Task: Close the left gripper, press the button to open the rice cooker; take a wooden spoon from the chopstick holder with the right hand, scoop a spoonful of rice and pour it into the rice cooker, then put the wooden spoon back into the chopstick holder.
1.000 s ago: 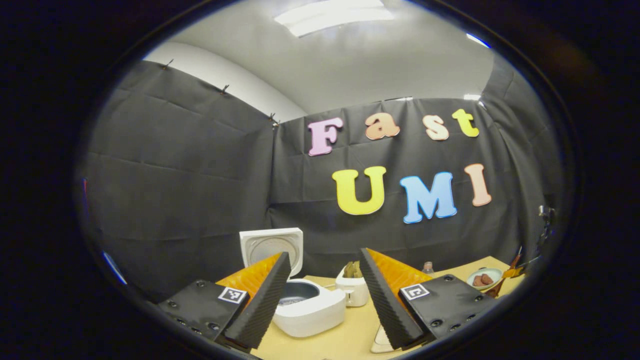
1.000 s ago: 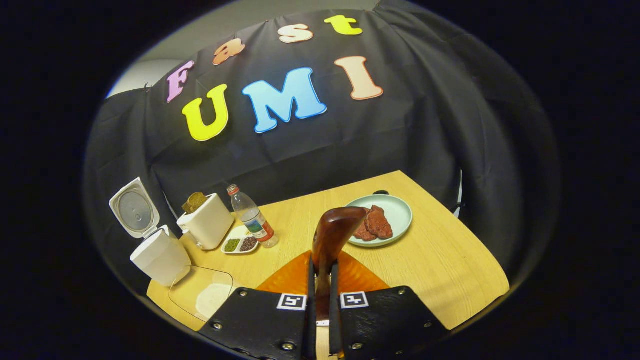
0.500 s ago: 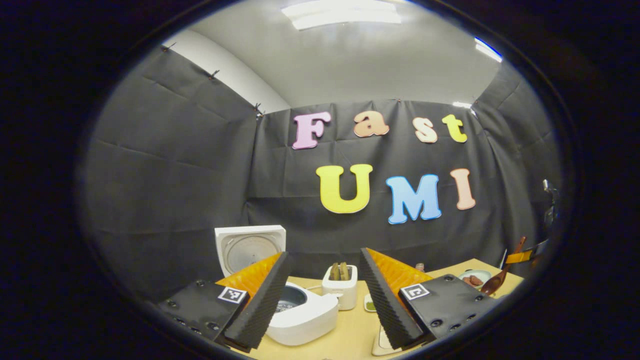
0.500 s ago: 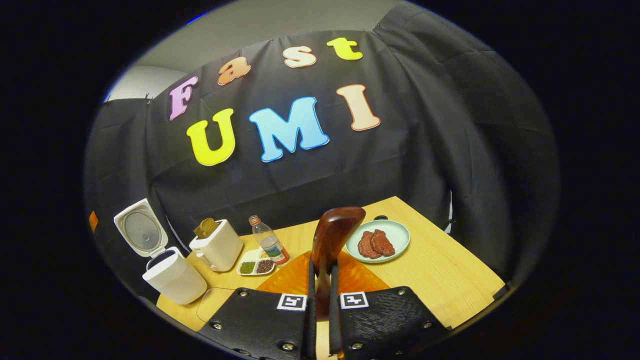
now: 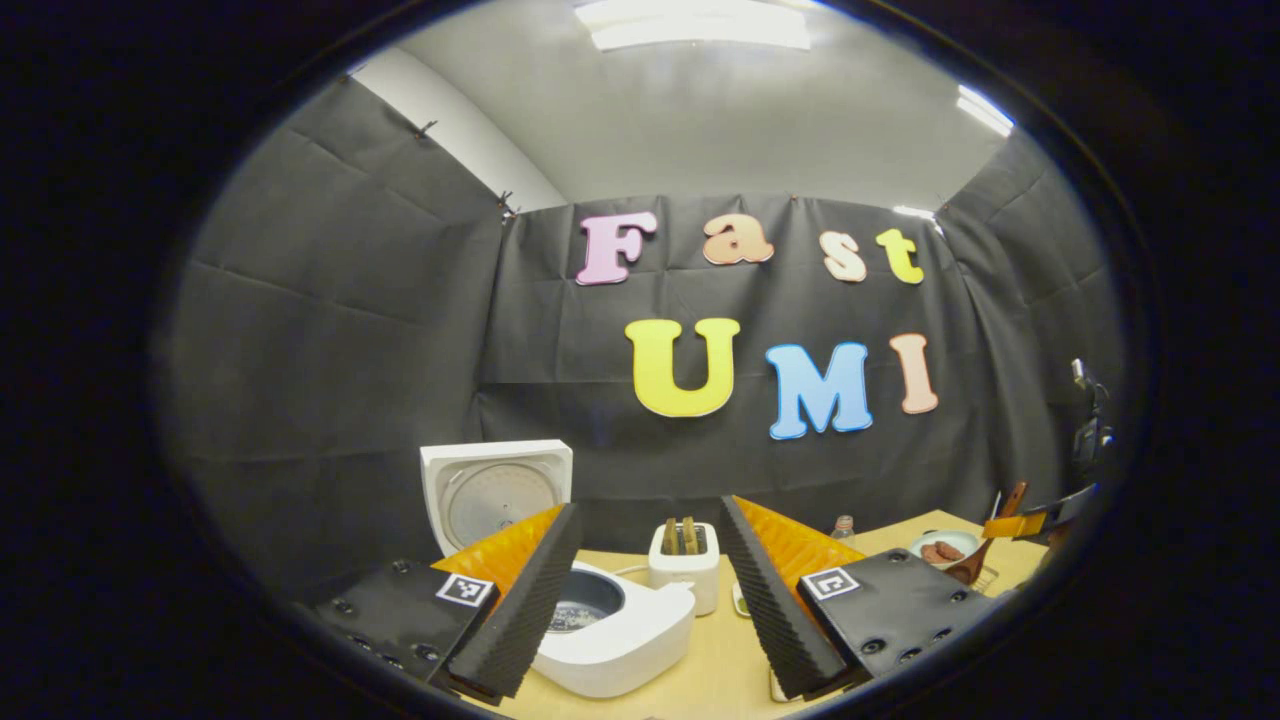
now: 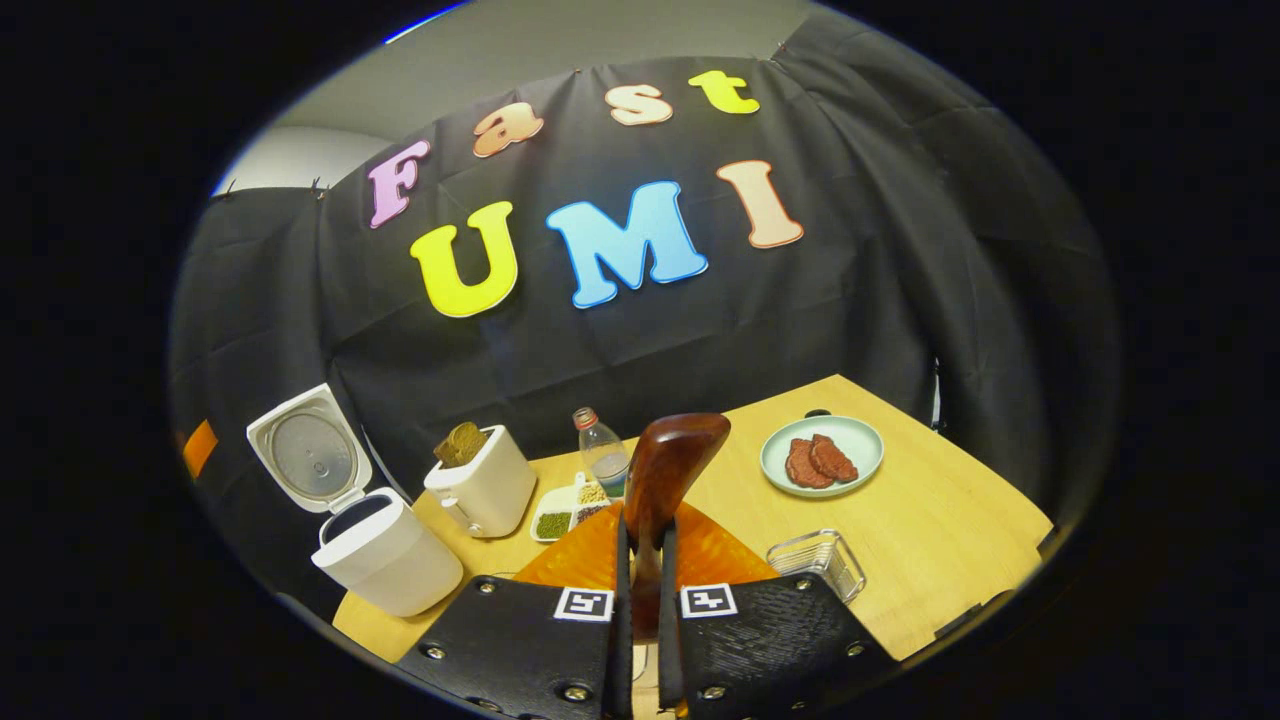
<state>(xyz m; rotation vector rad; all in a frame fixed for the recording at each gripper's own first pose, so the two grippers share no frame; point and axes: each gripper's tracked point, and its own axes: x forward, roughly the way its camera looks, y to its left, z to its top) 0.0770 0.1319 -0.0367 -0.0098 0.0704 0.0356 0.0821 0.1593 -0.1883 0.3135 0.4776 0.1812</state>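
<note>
- Your right tongs (image 6: 640, 600) are clamped on the spoon (image 6: 665, 480), bowl end up and out front. I can't tell whether there's rice in it, since you only see the back of the bowl.
- Left tongs (image 5: 645, 590) are wide apart, holding nothing, hovering low by the cooker (image 5: 615, 630).
- The cooker sits at the counter's (image 6: 930, 520) left edge, lid (image 6: 308, 450) already flipped up, pot open.
- If the spoon's loaded, any wrist roll on the way over probably dumps grains on the counter.
- The upright lid is the thing to watch: come in too high from behind and the spoon knocks it.
- The toaster (image 6: 485, 485) is just beside the cooker, so a wide swing could clip it.
- The wire holder (image 6: 815, 562) sits near the front edge; it looks light and could tip when you drop the spoon back in.
</note>
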